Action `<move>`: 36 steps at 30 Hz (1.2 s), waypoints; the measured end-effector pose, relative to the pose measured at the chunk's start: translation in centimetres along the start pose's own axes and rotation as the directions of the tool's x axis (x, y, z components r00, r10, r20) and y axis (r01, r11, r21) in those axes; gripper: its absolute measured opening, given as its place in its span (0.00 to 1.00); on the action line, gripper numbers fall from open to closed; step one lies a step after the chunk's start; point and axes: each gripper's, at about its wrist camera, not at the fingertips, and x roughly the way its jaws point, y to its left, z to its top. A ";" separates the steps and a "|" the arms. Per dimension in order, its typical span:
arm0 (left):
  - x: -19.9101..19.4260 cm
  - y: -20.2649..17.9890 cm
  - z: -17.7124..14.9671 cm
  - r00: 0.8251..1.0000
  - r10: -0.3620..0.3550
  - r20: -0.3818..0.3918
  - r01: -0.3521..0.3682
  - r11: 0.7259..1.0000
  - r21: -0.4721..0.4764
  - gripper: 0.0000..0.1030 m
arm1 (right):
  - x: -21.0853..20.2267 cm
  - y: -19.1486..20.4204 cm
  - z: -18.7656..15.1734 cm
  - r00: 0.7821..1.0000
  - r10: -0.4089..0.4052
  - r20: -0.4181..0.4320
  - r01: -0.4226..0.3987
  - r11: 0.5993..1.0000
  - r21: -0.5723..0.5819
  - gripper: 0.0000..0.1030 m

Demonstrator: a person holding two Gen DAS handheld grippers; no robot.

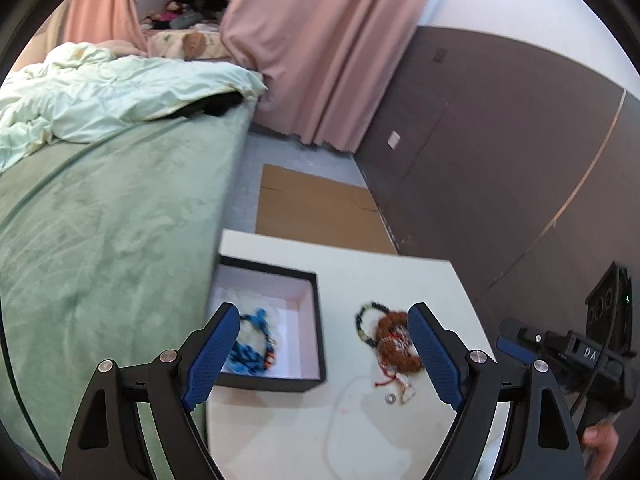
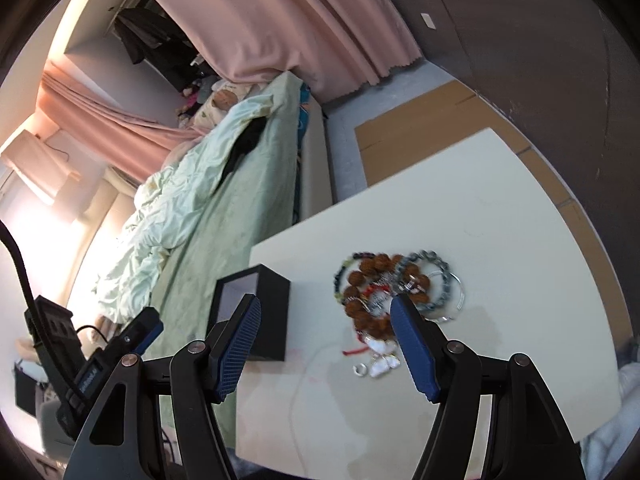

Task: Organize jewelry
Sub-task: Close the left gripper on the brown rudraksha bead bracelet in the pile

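Left wrist view first: the left gripper (image 1: 322, 344) hangs over the near edge of the white table (image 1: 400, 280) with its blue pads spread wide and nothing between them. Under its left finger sits the black box (image 1: 316, 320), pale lining showing, and a blue braided bracelet (image 1: 252, 344) already lies inside. To the right of the box, on the bare tabletop, is the jewelry pile (image 1: 394, 340): a brown bead bracelet tangled with a dark beaded ring, a red cord trailing toward the near side, and a small silver ring (image 1: 389, 399) loose beside it.

Over on the right wrist view, the right gripper (image 2: 324, 338) is spread wide too, empty, poised just near of that same pile (image 2: 384, 292). From here more shows: grey bead bracelets and thin silver bangles (image 2: 452, 296) on the far right of the heap, and a white butterfly charm (image 2: 382, 354) at the near edge. The box (image 2: 264, 304) stands to the left, close to the table's left edge, with the green bed (image 2: 224, 200) beyond.

So the sorting looks barely begun, one piece boxed and the rest waiting. The danger is the tangle: pinch one strand and the cord may drag its neighbours along, scattering the little ring or charm off the near edge. A careless nudge could also shove the box off the left side.
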 end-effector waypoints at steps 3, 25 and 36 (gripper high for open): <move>1.4 -1.3 -0.9 0.999 -0.009 -0.040 0.010 1.000 0.025 0.84 | 0.2 -0.9 -0.2 0.999 -0.047 -0.023 0.047 0.999 0.014 0.66; 10.1 -7.4 -4.1 0.978 -0.017 -0.210 0.054 0.984 0.171 0.49 | 1.6 -5.6 1.1 0.991 -0.076 -0.108 0.093 0.983 0.160 0.66; 14.6 -7.9 -4.8 0.965 0.036 -0.261 0.017 0.980 0.199 0.48 | 2.1 -7.6 2.5 0.988 -0.091 -0.124 0.113 0.975 0.190 0.66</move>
